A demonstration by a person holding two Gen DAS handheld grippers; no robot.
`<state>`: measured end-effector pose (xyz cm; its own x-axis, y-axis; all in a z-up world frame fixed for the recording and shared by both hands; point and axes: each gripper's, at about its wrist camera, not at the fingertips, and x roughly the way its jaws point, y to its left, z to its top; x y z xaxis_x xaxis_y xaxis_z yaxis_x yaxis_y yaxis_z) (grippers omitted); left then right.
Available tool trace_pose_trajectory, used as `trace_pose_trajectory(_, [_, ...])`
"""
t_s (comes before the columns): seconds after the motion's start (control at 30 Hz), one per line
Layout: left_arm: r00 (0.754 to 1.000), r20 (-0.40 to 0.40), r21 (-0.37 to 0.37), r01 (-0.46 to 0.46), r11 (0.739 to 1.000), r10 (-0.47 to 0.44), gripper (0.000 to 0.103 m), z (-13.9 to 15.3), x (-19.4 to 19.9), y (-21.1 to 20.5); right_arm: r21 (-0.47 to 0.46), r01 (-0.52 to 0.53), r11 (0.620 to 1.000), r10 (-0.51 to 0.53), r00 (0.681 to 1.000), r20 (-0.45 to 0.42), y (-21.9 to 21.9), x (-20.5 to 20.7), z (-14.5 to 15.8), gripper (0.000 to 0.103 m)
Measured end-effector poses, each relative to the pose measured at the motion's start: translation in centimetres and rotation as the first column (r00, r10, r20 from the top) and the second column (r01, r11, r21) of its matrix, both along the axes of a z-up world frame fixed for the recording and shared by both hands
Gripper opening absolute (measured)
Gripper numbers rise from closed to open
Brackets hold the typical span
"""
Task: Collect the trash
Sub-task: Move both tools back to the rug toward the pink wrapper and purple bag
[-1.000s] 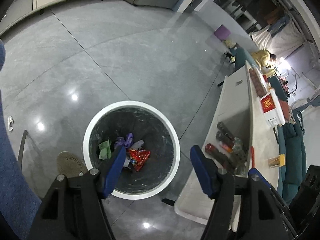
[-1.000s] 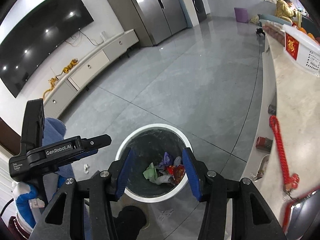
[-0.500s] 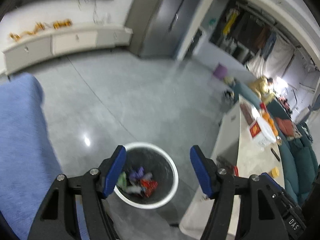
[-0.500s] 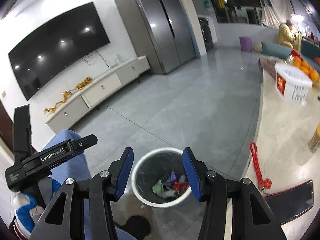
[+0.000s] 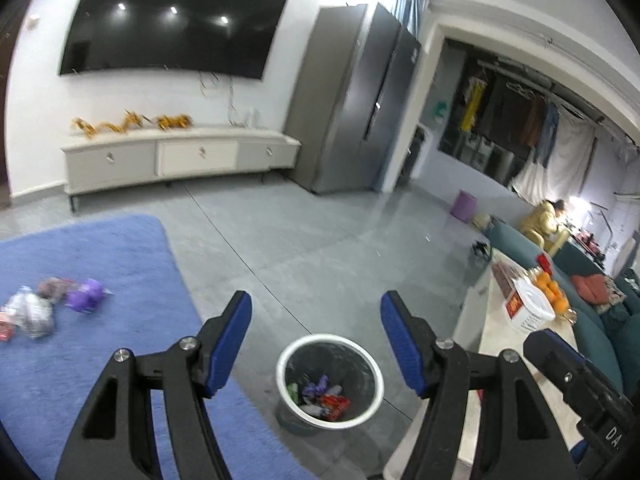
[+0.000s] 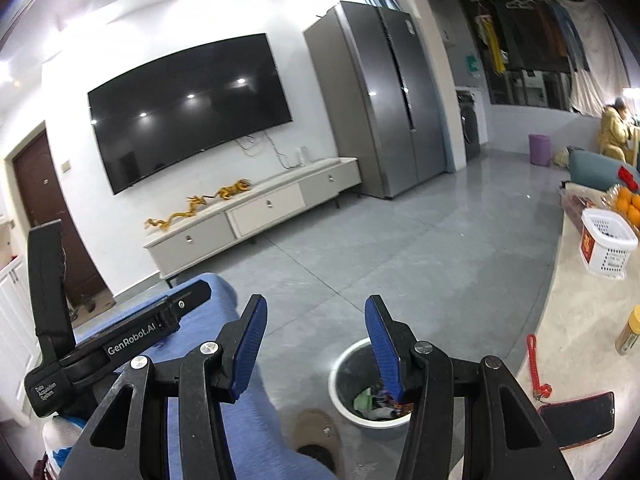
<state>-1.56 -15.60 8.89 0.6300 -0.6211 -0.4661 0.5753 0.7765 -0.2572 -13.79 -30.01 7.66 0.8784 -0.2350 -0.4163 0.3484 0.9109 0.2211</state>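
On glossy grey tile, round white-rimmed bin (image 5: 330,380) of crumpled wrappers (image 5: 320,394), left gripper (image 5: 316,342) and right gripper (image 6: 316,346) jaws wide, empty.

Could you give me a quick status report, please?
Left gripper, right gripper open, empty. Trash bin holds wrappers. Loose trash on blue rug. Path unobstructed.

The left gripper (image 5: 316,344) hangs with its blue-padded jaws apart and nothing between them, above a white-rimmed trash bin (image 5: 370,372) holding crumpled wrappers (image 5: 320,394). More litter (image 5: 52,308) lies on the blue rug (image 5: 120,264) at left.
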Motion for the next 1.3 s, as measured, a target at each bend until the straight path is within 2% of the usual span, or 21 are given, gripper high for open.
trace_pose_trajectory(0.2, [0.992,0.076,-0.049,-0.100,0.994,0.104,0.065,2.8,-3.4,4.8,-0.043,-0.039,0.998,0.041,0.999,0.037,3.2,-2.2,1.4,0.048])
trace_pose_trajectory(0.33, [0.978,0.132,-0.085,-0.154,0.984,0.164,0.065,5.2,-5.9,7.8,-0.059,-0.047,0.997,0.050,0.997,0.065,4.4,-3.7,2.4,0.048])
trace_pose_trajectory(0.47, [0.964,0.174,-0.122,-0.181,0.976,0.200,0.065,7.6,-8.2,10.0,-0.070,-0.052,0.996,0.059,0.994,0.097,5.1,-5.2,3.5,0.048])
trace_pose_trajectory(0.77, [0.936,0.262,-0.137,-0.204,0.969,0.234,0.067,11.4,-12.0,13.2,-0.087,-0.073,0.993,0.086,0.983,0.160,6.2,-7.0,5.2,0.051])
trace_pose_trajectory(0.87, [0.934,0.267,-0.143,-0.206,0.968,0.238,0.071,11.9,-12.5,13.8,-0.089,-0.078,0.993,0.092,0.982,0.168,6.3,-7.2,5.3,0.051])
trace_pose_trajectory(1.03, [0.929,0.272,-0.147,-0.220,0.964,0.253,0.071,11.8,-12.2,14.3,-0.086,-0.090,0.992,0.102,0.982,0.159,6.7,-6.8,4.9,0.051])
trace_pose_trajectory(1.3, [0.935,0.213,-0.135,-0.261,0.956,0.285,0.071,10.0,-9.2,14.8,-0.076,-0.121,0.990,0.131,0.982,0.135,7.1,-5.0,3.8,0.051])
